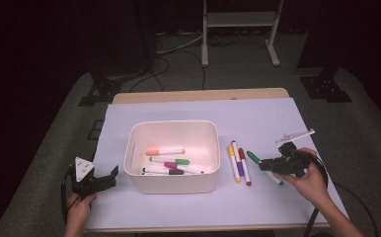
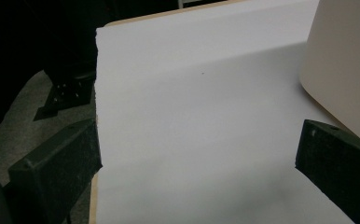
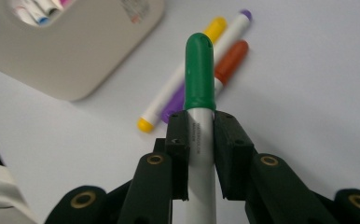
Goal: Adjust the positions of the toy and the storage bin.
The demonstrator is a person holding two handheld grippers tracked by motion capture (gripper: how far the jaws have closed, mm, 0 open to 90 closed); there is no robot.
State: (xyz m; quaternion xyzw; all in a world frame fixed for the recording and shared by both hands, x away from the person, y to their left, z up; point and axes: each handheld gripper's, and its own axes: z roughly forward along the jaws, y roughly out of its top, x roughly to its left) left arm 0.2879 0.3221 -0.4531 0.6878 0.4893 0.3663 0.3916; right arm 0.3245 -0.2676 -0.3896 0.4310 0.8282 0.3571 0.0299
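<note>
The green-capped marker [image 3: 200,93] sat between my right gripper [image 3: 200,135]'s pads, barrel clamped, cap jutting past the tips, to the right of the white bin [image 1: 171,180]. Print ran along the barrel, too small for me to read. My left gripper [image 1: 110,174], left of the bin, had its jaws wide apart, holding nothing.

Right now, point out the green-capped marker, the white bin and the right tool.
green-capped marker [image 3: 200,70]: right gripper view, on its green cap.
white bin [image 1: 171,182]: high view, on its front wall.
right tool [image 3: 200,135]: right gripper view, between its tips.
</note>
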